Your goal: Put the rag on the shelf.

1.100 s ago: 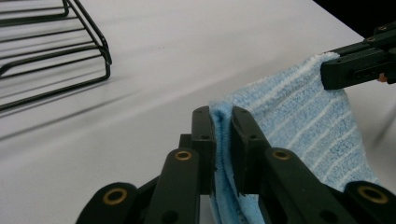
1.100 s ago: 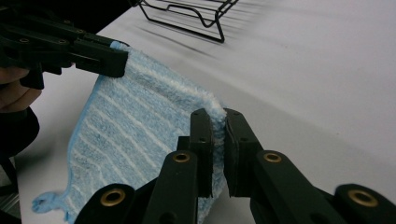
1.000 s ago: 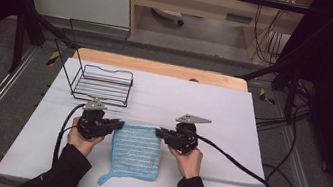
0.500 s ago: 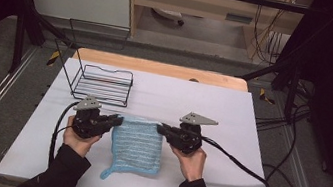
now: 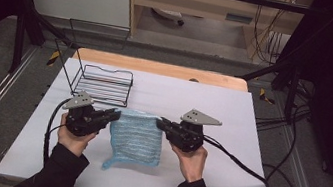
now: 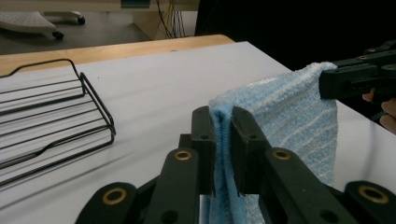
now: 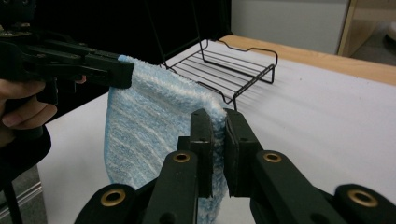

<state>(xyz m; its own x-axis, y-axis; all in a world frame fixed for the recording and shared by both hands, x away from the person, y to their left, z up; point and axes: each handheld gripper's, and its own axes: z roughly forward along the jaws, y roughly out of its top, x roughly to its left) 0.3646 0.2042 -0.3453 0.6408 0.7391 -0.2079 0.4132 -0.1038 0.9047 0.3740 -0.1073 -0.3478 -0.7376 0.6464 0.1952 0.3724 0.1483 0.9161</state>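
White sheeting covered the tabletop (image 5: 258,138), with a strip of bare wood along its far edge and dark floor and cables beyond. A black wire rack (image 5: 103,85) stood near the far left corner, empty, its open side turned toward the middle of the tabletop.

Between the two hands hung a blue striped towel (image 5: 137,137), over the middle of the tabletop toward the near edge. The left gripper (image 5: 111,114) was clenched on the towel's upper left corner; its own view showed the terry cloth pinched flat between the two black jaws (image 6: 223,154). The right gripper (image 5: 163,123) was clamped likewise on the upper right corner, the fabric squeezed between its jaws (image 7: 218,149). Because both corners were held at about the same height and well apart, the top edge ran nearly taut from one gripper to the other, and the cloth fell as a flat sheet rather than a bunch. Its lower part draped down to the sheeting, where one bottom corner (image 5: 108,165) trailed toward the near left.

Such a two-corner hold probably served to spread the towel and keep it square, ready for folding or for laying over the rack just beyond it. Each hand (image 5: 74,137) gripped its tool from below, leaving the jaws pointing inward at one another.
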